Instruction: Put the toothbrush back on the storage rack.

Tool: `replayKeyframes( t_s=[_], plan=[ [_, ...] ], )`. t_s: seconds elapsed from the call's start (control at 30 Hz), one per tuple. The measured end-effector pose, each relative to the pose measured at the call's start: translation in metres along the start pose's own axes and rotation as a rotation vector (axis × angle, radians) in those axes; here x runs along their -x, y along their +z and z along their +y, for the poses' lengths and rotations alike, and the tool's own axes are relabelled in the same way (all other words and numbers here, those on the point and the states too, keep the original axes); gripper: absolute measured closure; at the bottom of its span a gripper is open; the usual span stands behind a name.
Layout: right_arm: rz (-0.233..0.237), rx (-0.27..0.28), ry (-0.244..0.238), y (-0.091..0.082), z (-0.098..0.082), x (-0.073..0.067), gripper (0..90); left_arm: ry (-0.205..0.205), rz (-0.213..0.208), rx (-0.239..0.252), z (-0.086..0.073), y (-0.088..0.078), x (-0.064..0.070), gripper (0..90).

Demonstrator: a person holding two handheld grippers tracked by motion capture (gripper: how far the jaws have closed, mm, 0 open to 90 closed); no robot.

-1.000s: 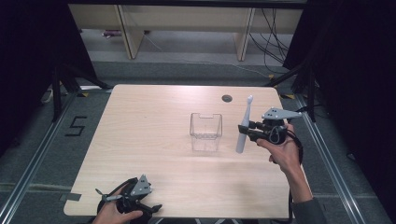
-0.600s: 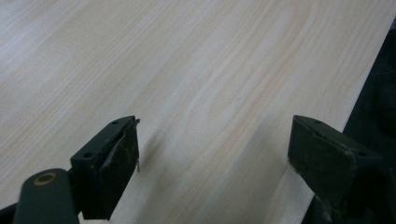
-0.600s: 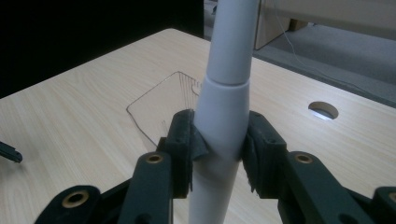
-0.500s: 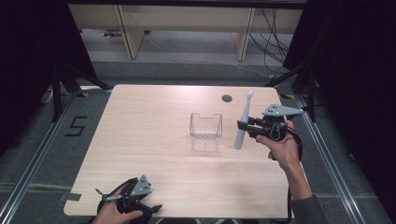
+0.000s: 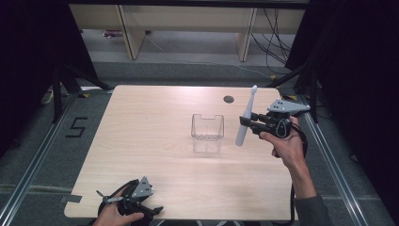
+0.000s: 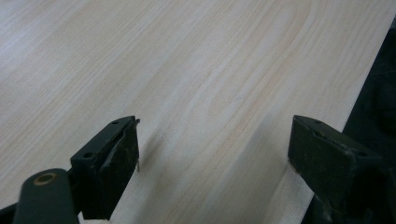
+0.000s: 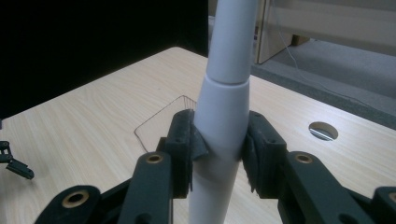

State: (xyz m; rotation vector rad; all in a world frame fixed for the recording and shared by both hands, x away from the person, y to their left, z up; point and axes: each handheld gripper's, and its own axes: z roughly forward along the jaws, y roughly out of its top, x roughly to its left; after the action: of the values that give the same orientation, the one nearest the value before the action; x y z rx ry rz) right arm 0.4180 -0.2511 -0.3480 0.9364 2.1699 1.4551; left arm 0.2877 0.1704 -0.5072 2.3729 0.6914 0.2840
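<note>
The right tool (image 5: 248, 123) stands at the right of the frame in the high view, raised off the surface (image 5: 155, 122). Its jaws are closed on a white electric toothbrush (image 5: 245, 117), gripping the thick handle a little below the collar where the narrower neck joins. In the right gripper view the toothbrush (image 7: 223, 107) rises between the two black pads, which press flat against opposite sides of the handle. The toothbrush is held nearly upright, head tilted toward the upper right of the high view, lower end hanging free above the surface.

A clear plastic container (image 5: 207, 133) sits on the surface at centre frame, just left of the toothbrush and apart from it. It is open at the top and appears empty.

The left tool (image 5: 133, 203) rests low at the bottom left of the high view, near the surface's front edge. In the left gripper view its jaws stand wide apart, nothing between them, bare wood beneath.

Handling assessment: the toothbrush looks rigid, smooth and round in section, probably light to moderate in weight with most mass in the handle. A smooth cylinder may rotate or slide in flat pads, so the present hold on the thick handle is judged sound. The thin neck is the poorer place to grip. The container looks light and thin-walled and could shift or tip if struck.
</note>
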Motion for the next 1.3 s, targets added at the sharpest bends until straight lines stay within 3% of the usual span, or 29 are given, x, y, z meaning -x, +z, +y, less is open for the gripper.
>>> replayKeyframes(
  t_s=[0.03, 0.07, 0.6, 0.67, 0.97, 1.13, 1.17, 1.3],
  plan=[
    [0.017, 0.004, 0.006, 0.001, 0.0, 0.0, 65.9, 0.0, 0.0, 0.0, 0.0, 0.0, 0.0, 15.8],
    [0.005, 0.007, 0.016, 0.001, 0.001, -0.002, 65.9, 0.0, 0.0, 0.0, 0.0, 0.0, 0.0, 15.8],
    [0.016, 0.009, -0.011, 0.005, 0.019, -0.006, 65.9, 0.002, 0.0, 0.001, 0.0, 0.0, 0.0, 15.8],
    [0.014, 0.025, -0.028, 0.007, 0.021, -0.006, 65.9, 0.002, -0.001, 0.0, 0.0, 0.0, 0.0, 15.8],
    [0.05, 0.029, -0.006, 0.015, 0.03, -0.011, 65.9, -0.001, -0.005, 0.002, 0.0, 0.0, 0.0, 15.8],
    [0.057, 0.025, -0.012, 0.02, 0.035, -0.015, 65.9, 0.003, -0.001, 0.001, 0.0, 0.0, 0.0, 15.8],
    [0.055, 0.032, -0.031, 0.021, 0.036, -0.015, 65.9, 0.004, -0.007, -0.001, 0.0, 0.0, 0.0, 15.8],
    [0.062, 0.028, -0.022, 0.027, 0.041, -0.018, 65.9, 0.002, -0.001, 0.002, 0.0, 0.0, 0.0, 15.8]
  ],
)
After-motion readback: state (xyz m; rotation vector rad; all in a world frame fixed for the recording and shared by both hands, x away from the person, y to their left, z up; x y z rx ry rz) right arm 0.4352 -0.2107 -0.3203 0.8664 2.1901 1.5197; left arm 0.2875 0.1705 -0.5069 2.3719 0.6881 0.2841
